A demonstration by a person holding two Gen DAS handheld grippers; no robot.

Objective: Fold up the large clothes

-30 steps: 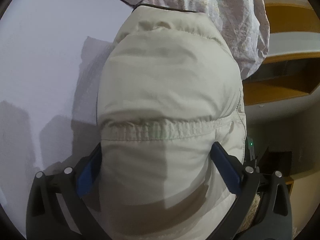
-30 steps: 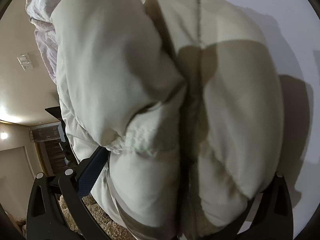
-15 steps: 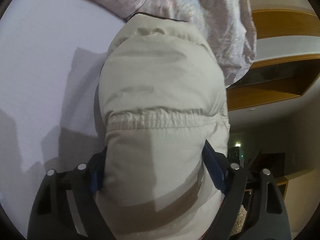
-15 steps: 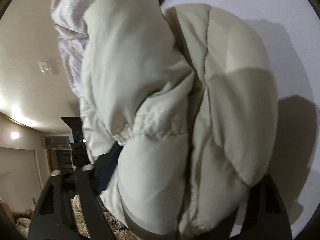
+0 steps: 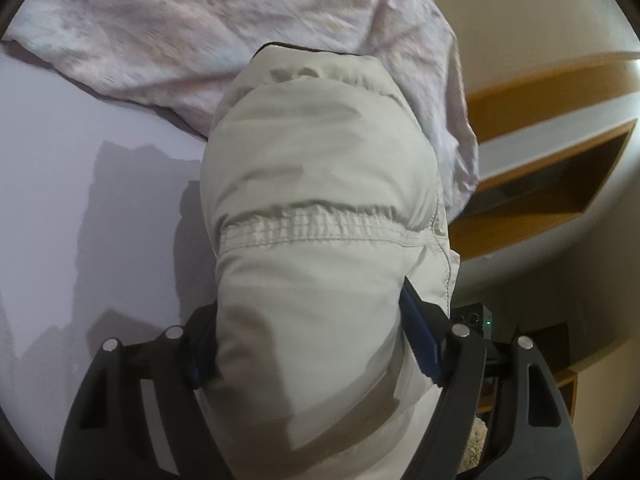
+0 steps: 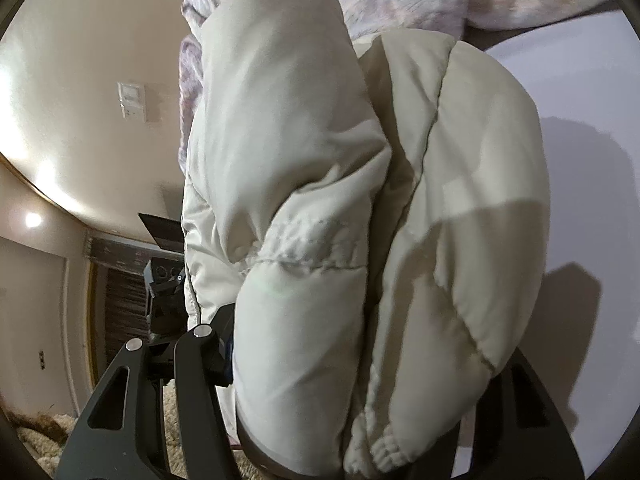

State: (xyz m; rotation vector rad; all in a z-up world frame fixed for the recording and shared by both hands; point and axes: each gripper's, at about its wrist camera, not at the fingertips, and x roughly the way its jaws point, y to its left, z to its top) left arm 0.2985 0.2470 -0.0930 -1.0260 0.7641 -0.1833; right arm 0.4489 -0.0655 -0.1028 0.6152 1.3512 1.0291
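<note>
Cream puffer jacket [image 5: 320, 208]: bundled lengthwise, long axis running away toward the far pink bedding [image 5: 200, 32] over the pale bed sheet [image 5: 80, 160]; left hand-held gripper [image 5: 308, 344] and right hand-held gripper [image 6: 360, 360], jaws just closing, each clamping its near end.

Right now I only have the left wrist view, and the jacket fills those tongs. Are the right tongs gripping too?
Observer: Yes. The right tongs have just been closing with the puffer jacket between them; the visible pad presses into it.
Operator: Single layer?
Observer: No, two padded folds side by side, split by a dark crease.
Operator: Other finger?
Observer: Hidden under the jacket.
</note>
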